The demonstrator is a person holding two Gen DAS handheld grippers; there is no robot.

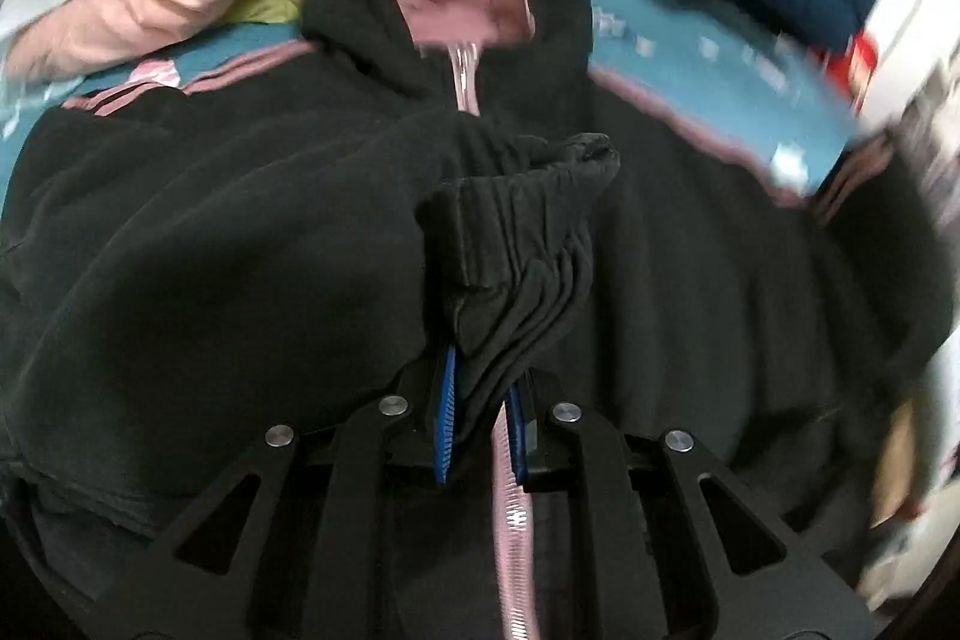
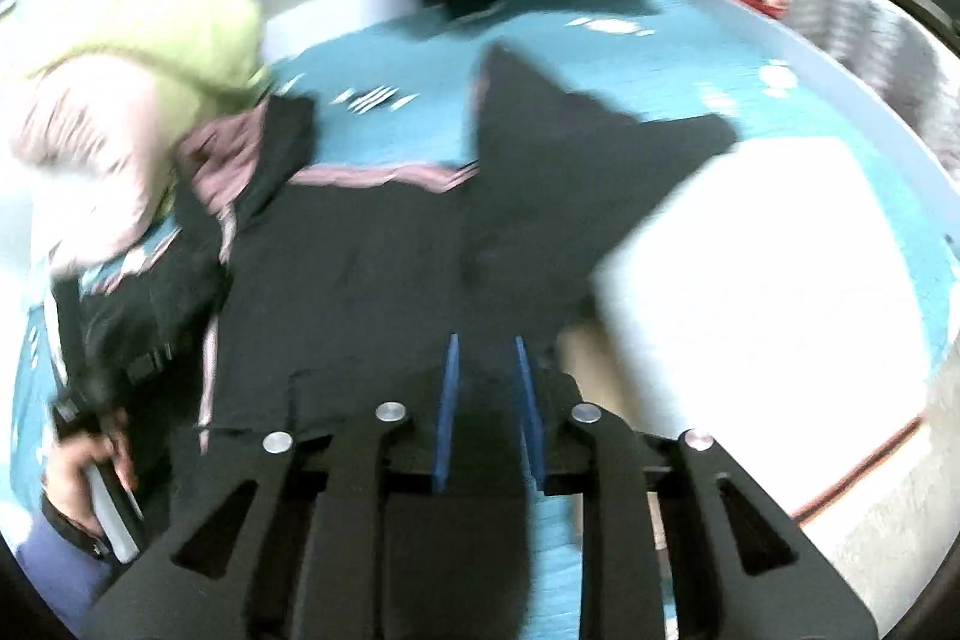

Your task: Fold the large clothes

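The black jacket lies spread on the teal bed, collar at the far side. The left hand-held gripper is clenched on the ribbed cuff. The right hand-held gripper stands released above the jacket's near part, nothing between its pads.

Black jacket with pink zipper and pink stripes; teal bedspread with white marks; lime-green garment.
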